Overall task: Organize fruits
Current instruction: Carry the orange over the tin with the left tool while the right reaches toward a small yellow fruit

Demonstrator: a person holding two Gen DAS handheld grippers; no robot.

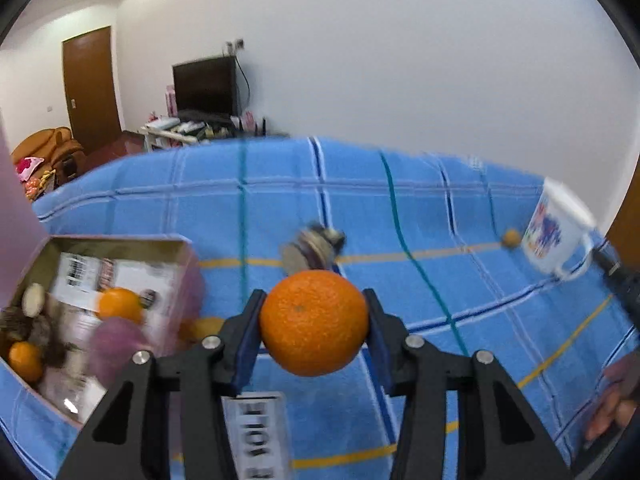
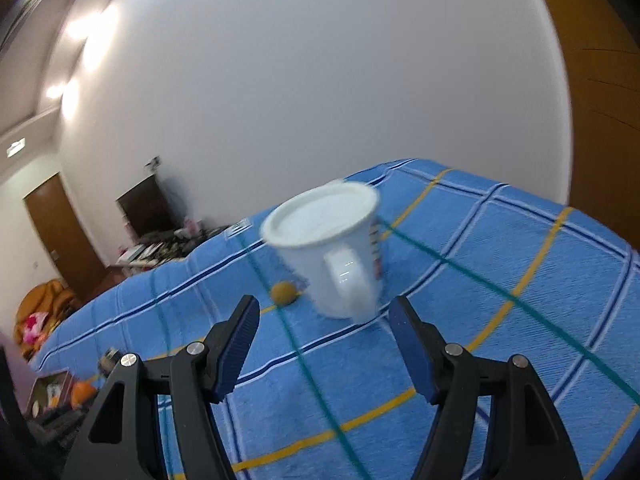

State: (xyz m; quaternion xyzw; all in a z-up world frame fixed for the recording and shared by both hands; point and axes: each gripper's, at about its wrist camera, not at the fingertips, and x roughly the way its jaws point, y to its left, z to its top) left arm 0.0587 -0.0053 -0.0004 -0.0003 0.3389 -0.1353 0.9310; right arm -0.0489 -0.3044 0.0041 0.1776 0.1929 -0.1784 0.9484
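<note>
My left gripper (image 1: 314, 322) is shut on a large orange (image 1: 314, 322) and holds it above the blue checked cloth (image 1: 400, 208). To its left lies an open pink box (image 1: 176, 264) with two smaller oranges (image 1: 119, 304) and dark and pale items inside. A yellow fruit (image 1: 202, 328) lies just right of the box. My right gripper (image 2: 324, 320) is open and empty, just short of a white mug (image 2: 332, 248) with its handle toward me. A small yellow-brown fruit (image 2: 284, 293) lies left of the mug; it also shows in the left wrist view (image 1: 511, 237).
A blurred dark round object (image 1: 316, 246) lies on the cloth beyond the held orange. The mug (image 1: 556, 232) stands at the cloth's right side in the left wrist view, with the right gripper's arm (image 1: 620, 280) behind it. A TV and a cluttered shelf stand beyond the far edge.
</note>
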